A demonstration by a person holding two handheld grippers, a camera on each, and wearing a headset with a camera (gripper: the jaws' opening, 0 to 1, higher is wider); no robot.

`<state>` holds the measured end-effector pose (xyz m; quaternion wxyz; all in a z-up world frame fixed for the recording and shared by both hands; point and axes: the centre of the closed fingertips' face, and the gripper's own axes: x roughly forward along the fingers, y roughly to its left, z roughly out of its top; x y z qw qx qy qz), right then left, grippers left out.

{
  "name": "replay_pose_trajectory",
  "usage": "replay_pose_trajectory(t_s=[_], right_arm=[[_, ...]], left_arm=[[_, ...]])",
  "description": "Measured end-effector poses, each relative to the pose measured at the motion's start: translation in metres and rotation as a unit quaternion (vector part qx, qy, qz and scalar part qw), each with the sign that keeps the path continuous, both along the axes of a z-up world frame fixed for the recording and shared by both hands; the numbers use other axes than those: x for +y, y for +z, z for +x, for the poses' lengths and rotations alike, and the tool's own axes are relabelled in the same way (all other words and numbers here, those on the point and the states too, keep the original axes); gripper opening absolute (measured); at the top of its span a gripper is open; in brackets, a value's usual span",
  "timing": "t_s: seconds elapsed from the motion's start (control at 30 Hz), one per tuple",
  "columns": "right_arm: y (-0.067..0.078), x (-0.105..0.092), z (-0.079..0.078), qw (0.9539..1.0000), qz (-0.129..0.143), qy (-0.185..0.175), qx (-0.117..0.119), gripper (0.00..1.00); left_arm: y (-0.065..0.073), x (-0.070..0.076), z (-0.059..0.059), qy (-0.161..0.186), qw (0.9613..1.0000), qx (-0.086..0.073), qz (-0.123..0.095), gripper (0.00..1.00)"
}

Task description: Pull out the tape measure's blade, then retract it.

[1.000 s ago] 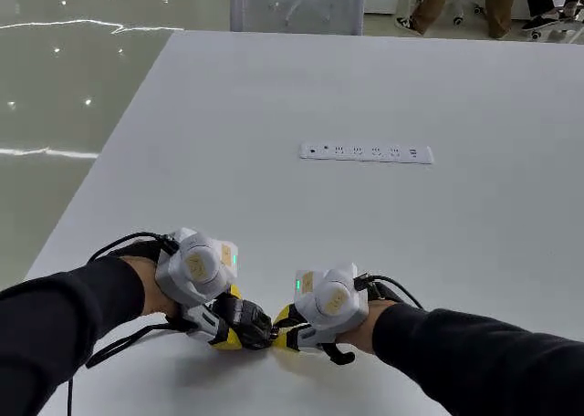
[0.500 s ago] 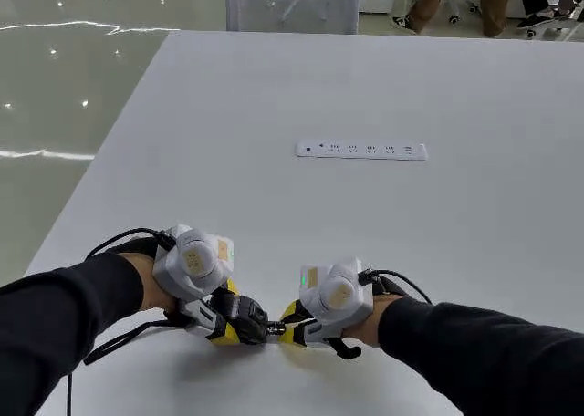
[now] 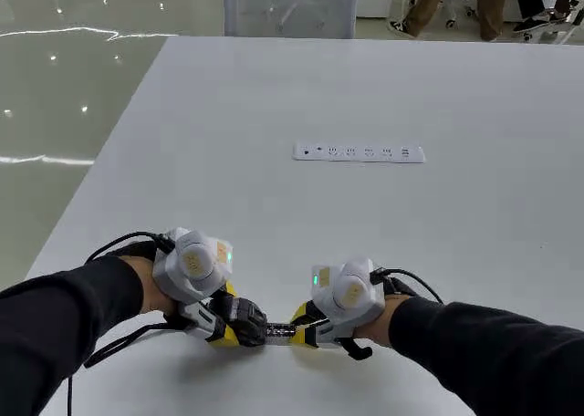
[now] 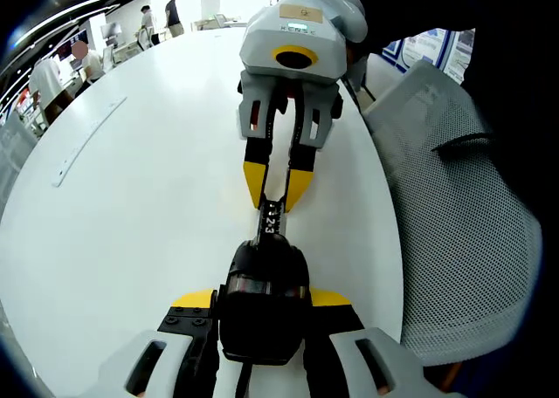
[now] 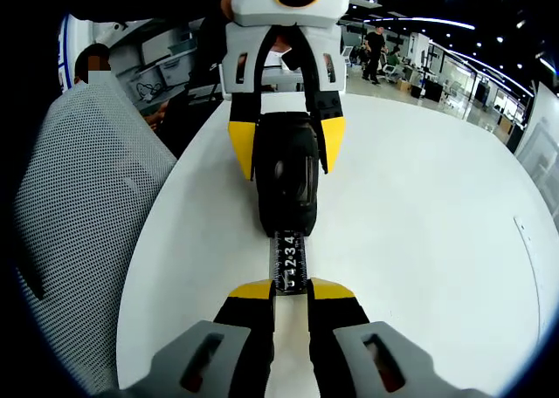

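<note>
Open-plan office or lab: long white table [image 3: 274,97], mesh chair [image 4: 454,197], power strip [image 3: 359,152], glossy floor [image 3: 55,88].

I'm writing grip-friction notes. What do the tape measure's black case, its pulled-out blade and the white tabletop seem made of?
The black tape measure case looks like moulded plastic or rubber, with soft highlights on its rounded edges. The pulled-out blade is probably thin coated metal, dark with pale numerals; little of it shows. The white tabletop seems smooth laminate or coated board, with an even, faint sheen.
</note>
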<state>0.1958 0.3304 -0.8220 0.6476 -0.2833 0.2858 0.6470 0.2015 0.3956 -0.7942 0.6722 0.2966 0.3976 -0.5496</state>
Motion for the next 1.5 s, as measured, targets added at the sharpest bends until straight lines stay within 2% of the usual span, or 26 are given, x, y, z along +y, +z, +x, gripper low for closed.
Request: replay_pose_trajectory(t_s=[0.23,0.67,1.07,1.5], right_arm=[[0.000,-0.010,-0.002,0.9999,0.006,-0.008,0.005,0.09],[0.000,-0.032,0.001,0.9999,-0.014,-0.003,-0.007,0.09],[0.000,-0.066,0.005,0.9994,-0.026,-0.020,-0.002,0.09],[0.000,-0.087,0.004,0.9990,-0.033,-0.029,0.001,0.09]], left_arm=[[0.000,0.000,0.000,0.000,1.0000,-0.004,0.000,0.33],[0.000,0.000,0.000,0.001,1.0000,-0.005,0.002,0.33],[-0.001,-0.001,0.001,0.005,1.0000,-0.006,-0.001,0.33],[-0.001,-0.002,0.001,0.004,1.0000,-0.005,0.002,0.33]])
